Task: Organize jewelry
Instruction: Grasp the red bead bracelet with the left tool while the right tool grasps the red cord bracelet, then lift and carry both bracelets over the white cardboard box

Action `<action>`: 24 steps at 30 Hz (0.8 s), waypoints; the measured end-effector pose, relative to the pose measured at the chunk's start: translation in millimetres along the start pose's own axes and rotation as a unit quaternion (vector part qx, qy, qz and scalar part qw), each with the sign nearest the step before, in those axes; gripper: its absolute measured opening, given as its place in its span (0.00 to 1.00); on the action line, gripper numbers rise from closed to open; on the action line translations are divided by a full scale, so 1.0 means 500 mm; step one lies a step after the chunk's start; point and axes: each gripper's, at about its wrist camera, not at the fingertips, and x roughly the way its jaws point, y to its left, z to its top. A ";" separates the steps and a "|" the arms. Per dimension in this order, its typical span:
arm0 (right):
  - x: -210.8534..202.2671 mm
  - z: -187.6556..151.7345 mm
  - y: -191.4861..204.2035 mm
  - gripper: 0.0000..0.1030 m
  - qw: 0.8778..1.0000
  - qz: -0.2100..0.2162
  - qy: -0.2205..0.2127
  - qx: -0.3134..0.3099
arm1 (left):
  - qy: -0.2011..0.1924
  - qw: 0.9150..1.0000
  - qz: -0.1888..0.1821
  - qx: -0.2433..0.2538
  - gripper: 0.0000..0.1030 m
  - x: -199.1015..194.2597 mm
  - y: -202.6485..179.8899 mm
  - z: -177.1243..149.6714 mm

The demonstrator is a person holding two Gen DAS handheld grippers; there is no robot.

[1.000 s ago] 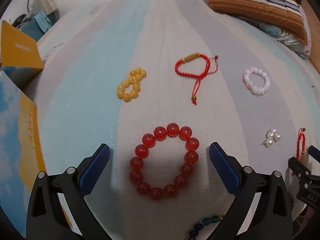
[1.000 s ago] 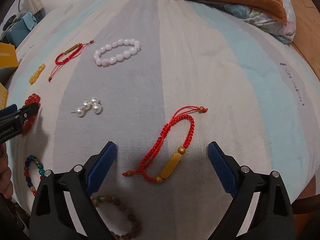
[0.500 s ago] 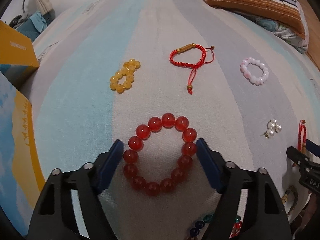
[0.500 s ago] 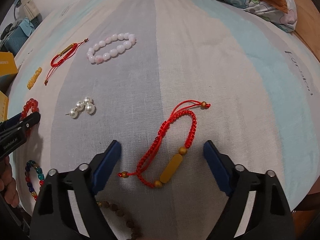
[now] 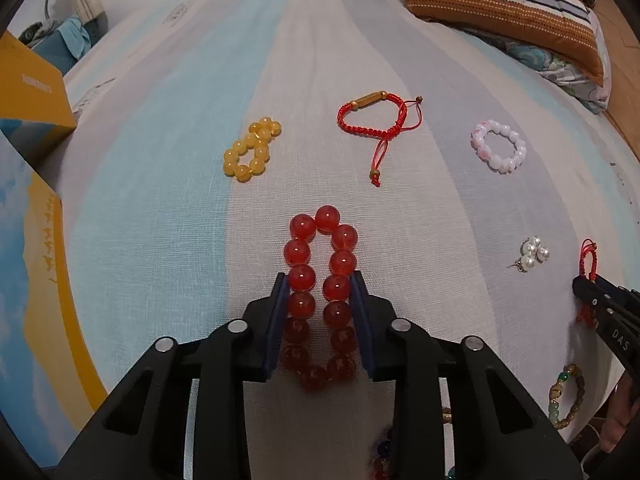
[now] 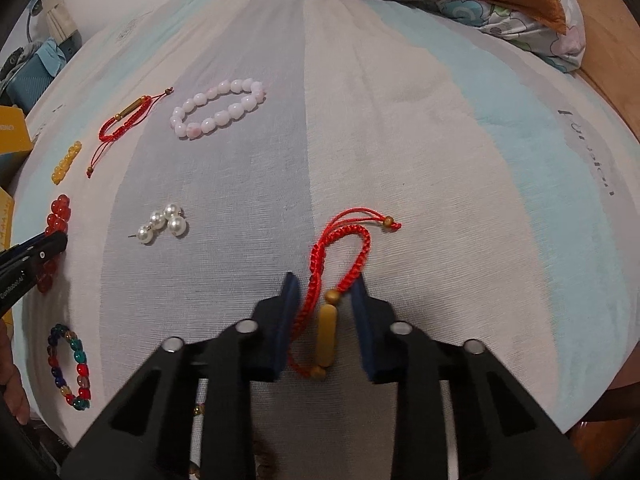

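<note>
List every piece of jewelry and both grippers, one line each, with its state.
left gripper: closing on red bead bracelet, squeezed narrow
right gripper: closing on red cord bracelet
yellow bead bracelet: lying loose
pink bead bracelet: lying loose
pearl earrings: lying loose

I see the bed (image 5: 160, 208) spread with a sheet in broad pale blue, cream and grey stripes. At its far right end lies a striped pillow (image 5: 500, 12) in brown, maroon and white, resting on top of a floral pillow (image 5: 568, 68). A yellow box (image 5: 28, 96) sits at the left edge in my left view, and nearer to me a blue and yellow box (image 5: 36, 280) with a cloud print stands against the bed's side. Beyond the far left corner I make out some teal fabric (image 6: 40, 60).
</note>
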 end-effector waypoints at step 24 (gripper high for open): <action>-0.040 0.007 -0.003 0.10 0.999 0.011 -0.047 0.001 | -0.018 0.999 -0.021 -0.017 0.13 -0.036 0.020 0.002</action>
